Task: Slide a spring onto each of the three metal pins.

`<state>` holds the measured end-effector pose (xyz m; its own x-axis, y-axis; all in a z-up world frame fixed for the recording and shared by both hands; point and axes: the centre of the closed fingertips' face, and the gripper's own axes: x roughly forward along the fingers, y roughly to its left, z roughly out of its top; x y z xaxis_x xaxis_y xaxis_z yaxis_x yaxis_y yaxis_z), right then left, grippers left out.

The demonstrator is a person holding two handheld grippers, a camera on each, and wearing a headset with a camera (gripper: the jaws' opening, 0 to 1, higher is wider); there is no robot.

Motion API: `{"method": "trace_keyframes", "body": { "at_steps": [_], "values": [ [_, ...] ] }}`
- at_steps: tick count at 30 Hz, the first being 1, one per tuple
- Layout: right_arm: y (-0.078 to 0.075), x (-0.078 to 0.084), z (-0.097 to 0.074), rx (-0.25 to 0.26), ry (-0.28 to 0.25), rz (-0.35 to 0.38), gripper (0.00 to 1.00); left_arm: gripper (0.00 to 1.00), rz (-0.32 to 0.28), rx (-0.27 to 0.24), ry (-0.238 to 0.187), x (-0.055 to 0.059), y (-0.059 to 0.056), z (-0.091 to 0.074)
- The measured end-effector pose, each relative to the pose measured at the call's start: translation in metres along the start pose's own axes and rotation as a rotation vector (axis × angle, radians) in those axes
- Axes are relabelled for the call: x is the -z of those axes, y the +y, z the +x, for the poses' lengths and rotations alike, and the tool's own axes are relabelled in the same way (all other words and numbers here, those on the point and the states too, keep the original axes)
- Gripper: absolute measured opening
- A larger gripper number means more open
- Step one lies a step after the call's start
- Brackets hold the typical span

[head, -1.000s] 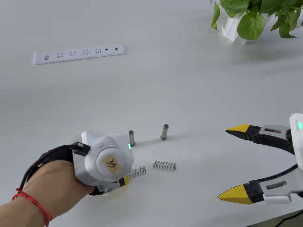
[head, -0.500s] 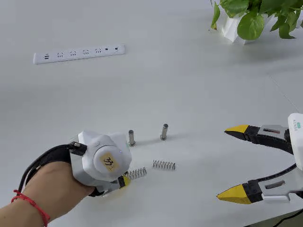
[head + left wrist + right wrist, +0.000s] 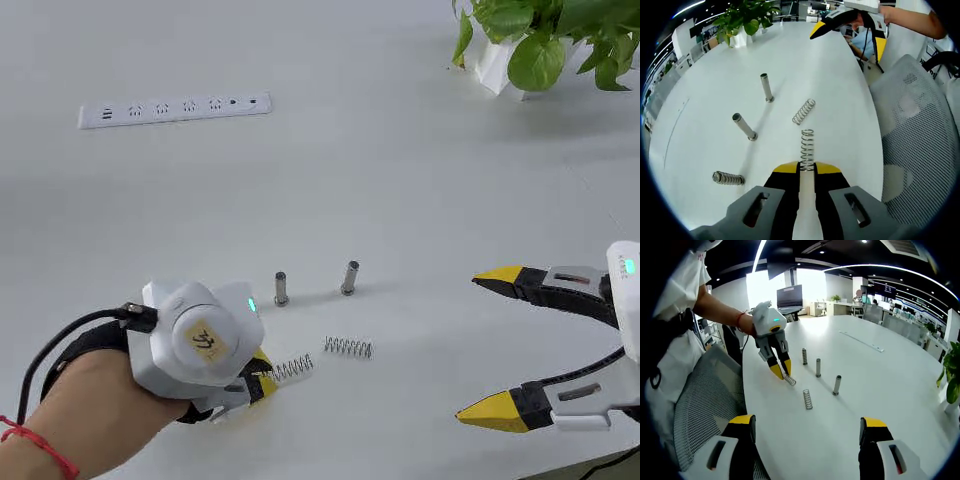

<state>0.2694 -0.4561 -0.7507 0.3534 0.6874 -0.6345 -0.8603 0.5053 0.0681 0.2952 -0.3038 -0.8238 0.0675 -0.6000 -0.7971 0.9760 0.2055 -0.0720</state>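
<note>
- Surface: plain white table (image 3: 400, 170). In the head view a white power strip (image 3: 175, 108) lies flat at 11 o'clock and a potted plant (image 3: 545, 40) stands at 1 o'clock. A grey mesh chair (image 3: 920, 125) sits off the table edge in the left gripper view.
- Room: open office with desks and ceiling light strips, seen in the right gripper view.
- Left gripper (image 3: 262, 375): at 7 o'clock in the head view, carried in a hand (image 3: 95, 400) wearing a black strap. It is angled down, with the yellow tips close to the table. The jaws are clamped together on one end of the held spring (image 3: 807, 147).
- Right gripper (image 3: 478, 345): at 4 o'clock in the head view, jaws spread wide, nothing between them, well apart from the parts.
- Sprung pin (image 3: 728, 178): already carries a spring along its length, at 8 o'clock in the left gripper view.
- Left pin (image 3: 281, 288) and right pin (image 3: 350, 277): upright, bare metal, side by side just beyond the springs.
- Held spring: projects from the left gripper's tips toward 2 o'clock in the head view, short of the left pin.
- Loose spring (image 3: 347, 347): lies flat on the table at 6 o'clock of the right pin, apart from both grippers.
</note>
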Motion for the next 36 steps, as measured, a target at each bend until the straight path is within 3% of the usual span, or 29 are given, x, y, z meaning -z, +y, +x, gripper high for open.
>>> {"method": "trace_keyframes", "body": {
  "at_steps": [6, 16, 18, 23, 29, 36],
  "values": [
    [0.004, -0.007, 0.001, -0.009, 0.002, -0.012, 0.84, 0.06, -0.054, -0.008, -0.087, -0.01, -0.002, -0.018],
    [0.013, -0.026, 0.002, -0.036, -0.01, -0.035, 0.82, 0.06, -0.071, -0.009, -0.221, -0.034, -0.009, -0.043],
    [0.015, -0.034, 0.002, -0.045, -0.031, -0.023, 0.8, 0.06, -0.074, -0.007, -0.239, -0.038, -0.011, -0.047],
    [0.02, -0.059, 0.005, -0.069, -0.091, 0.001, 0.75, 0.06, -0.087, 0.009, -0.33, -0.056, -0.017, -0.059],
    [0.029, -0.087, 0.01, -0.105, -0.167, 0.028, 0.69, 0.06, -0.084, 0.016, -0.39, -0.068, -0.022, -0.07],
    [0.037, -0.114, 0.015, -0.145, -0.256, 0.091, 0.55, 0.06, -0.097, 0.027, -0.453, -0.078, -0.026, -0.079]
  ]
}}
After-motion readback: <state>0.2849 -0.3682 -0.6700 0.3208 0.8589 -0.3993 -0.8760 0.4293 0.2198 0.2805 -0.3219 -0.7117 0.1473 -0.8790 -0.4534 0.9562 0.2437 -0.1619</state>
